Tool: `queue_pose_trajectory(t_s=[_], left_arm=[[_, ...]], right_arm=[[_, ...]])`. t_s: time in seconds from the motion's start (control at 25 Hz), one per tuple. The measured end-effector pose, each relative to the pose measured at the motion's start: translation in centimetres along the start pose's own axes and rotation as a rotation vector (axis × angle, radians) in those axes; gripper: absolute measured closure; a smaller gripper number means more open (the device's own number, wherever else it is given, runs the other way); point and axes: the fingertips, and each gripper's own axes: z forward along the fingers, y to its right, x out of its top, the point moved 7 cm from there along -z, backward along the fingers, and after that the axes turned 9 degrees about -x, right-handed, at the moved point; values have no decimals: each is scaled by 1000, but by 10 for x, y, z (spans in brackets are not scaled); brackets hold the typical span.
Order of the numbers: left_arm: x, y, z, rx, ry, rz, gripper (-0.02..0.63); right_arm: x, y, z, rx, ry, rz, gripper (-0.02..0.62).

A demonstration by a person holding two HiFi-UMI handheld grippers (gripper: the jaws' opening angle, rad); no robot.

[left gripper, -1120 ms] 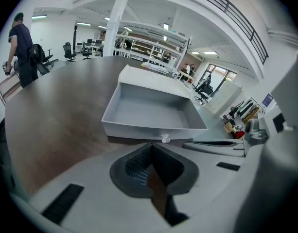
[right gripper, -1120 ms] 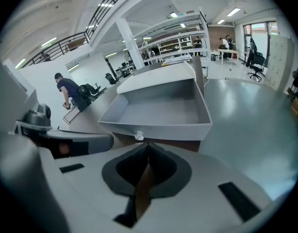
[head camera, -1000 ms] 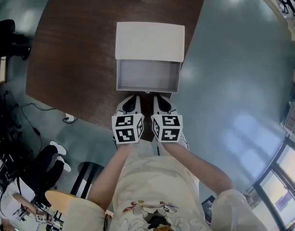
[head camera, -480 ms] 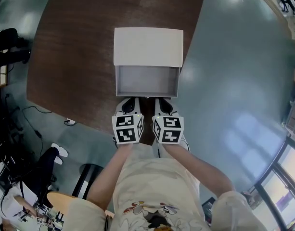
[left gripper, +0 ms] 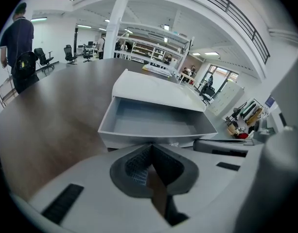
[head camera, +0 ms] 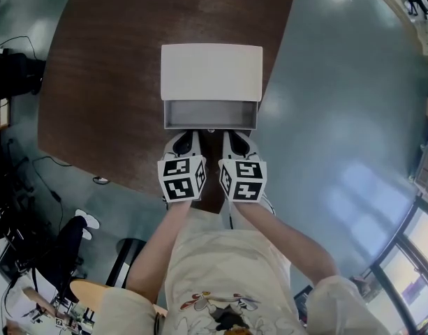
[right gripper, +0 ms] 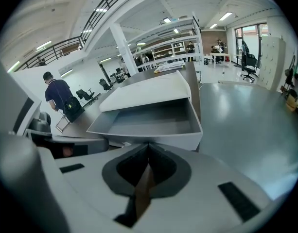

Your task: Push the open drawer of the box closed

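Observation:
A white box [head camera: 211,70] sits on the brown table [head camera: 109,68], and its grey drawer [head camera: 210,114] stands partly pulled out toward me. Both grippers are side by side at the drawer's front panel. My left gripper [head camera: 187,135] is shut with its tips against the left half of the front, and my right gripper [head camera: 234,135] is shut against the right half. In the left gripper view the empty drawer [left gripper: 153,120] lies just beyond the shut left gripper [left gripper: 149,147]. The right gripper view shows the same drawer [right gripper: 149,123] past the shut right gripper [right gripper: 148,145].
The table's near edge [head camera: 151,187] runs just under my grippers, and grey floor [head camera: 339,117] lies to the right. A person in a dark shirt [left gripper: 17,38] stands far off past the table. A stool [head camera: 126,251] is at lower left.
Both grippers have moved forward against the drawer front, and the drawer has slid further into the box, so less of its inside shows.

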Motion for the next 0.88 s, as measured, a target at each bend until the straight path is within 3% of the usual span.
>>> queue_pose_trajectory(t_s=[0.88], left_arm=[[45,-12,35,2,39,44,600]], right_arm=[[45,9,34,13,58,-29,589]])
